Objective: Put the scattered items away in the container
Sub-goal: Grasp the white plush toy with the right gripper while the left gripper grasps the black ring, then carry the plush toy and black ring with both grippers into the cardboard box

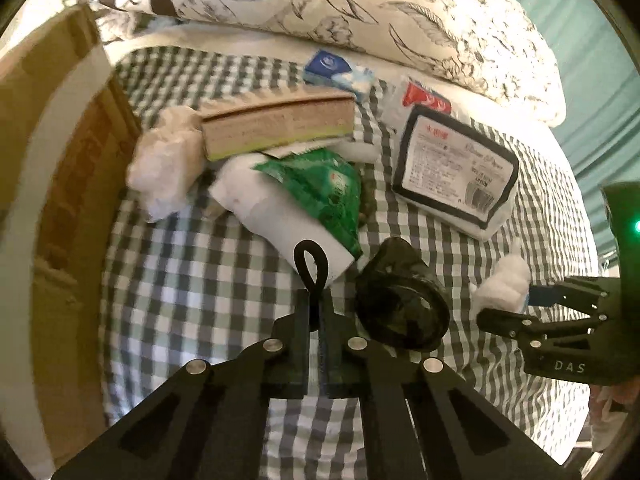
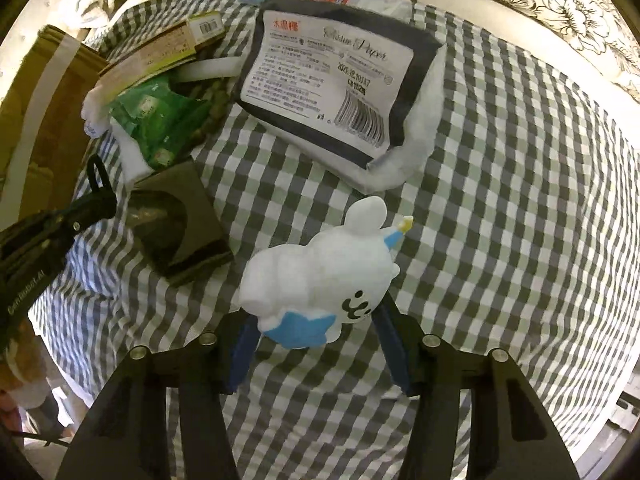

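Clutter lies across the checked bedsheet point(image 2: 500, 208): a tissue pack point(image 2: 340, 92), a green packet point(image 1: 320, 188), a book point(image 1: 276, 124), crumpled paper point(image 1: 164, 168) and a dark box point(image 2: 180, 220). The left gripper point(image 1: 318, 312) has its jaws clenched tight on a thin black loop point(image 1: 311, 264) that sticks up past the tips (what the loop belongs to I cannot tell), and a dark rounded thing point(image 1: 400, 304) sits just right of it. The right gripper point(image 2: 316, 344) points down at the bed, its jaws grasping a white plush toy point(image 2: 320, 272) with a blue star on its front; the blue pads point(image 2: 240, 360) press on either side of it. A cardboard box point(image 1: 52, 184) stands at the bed's left edge, beside the book and paper, well apart from the toy. A flowered pillow point(image 1: 400, 12) lies along the far side.
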Motion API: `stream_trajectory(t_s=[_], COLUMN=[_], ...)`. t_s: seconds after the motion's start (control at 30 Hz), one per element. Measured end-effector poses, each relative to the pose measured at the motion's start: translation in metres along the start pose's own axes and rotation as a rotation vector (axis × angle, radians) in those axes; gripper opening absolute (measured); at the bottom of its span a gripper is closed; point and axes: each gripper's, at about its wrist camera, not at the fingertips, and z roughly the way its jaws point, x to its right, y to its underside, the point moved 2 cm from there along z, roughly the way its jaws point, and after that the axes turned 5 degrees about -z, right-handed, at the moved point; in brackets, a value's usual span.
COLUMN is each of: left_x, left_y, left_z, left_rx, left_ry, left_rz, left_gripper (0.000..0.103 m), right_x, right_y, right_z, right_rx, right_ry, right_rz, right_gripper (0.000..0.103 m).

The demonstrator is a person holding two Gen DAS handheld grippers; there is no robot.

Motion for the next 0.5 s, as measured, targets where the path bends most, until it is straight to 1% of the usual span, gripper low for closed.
stream_trajectory(t_s=[0.13, 0.27, 0.43, 0.5], left_x=[0.001, 0.006, 0.018, 0.026], left_y=[-0.001, -0.002, -0.004, -0.005], left_z=[-0.012, -0.027, -0.051, -0.064], left_rx=[0.013, 0.03, 0.062, 0.068], left_ry=[-0.009, -0.01, 0.008, 0.011], left_rz=[0.007, 0.014, 0.032, 0.049], left_gripper=[0.004, 0.004, 0.004, 0.004], right_x=[-0.003, 0.003, -0.001, -0.009], right_y=[0.003, 0.017, 0.014, 0.014], right_z=[-0.019, -0.039, -0.064, -0.074], right_rx=[0.021, 0.054, 0.098, 0.115], right_ry=[-0.003, -0.002, 0.011, 0.017], right_rz=[0.001, 0.002, 0.005, 0.008], right_gripper=[0.054, 0.054, 0.054, 0.054])
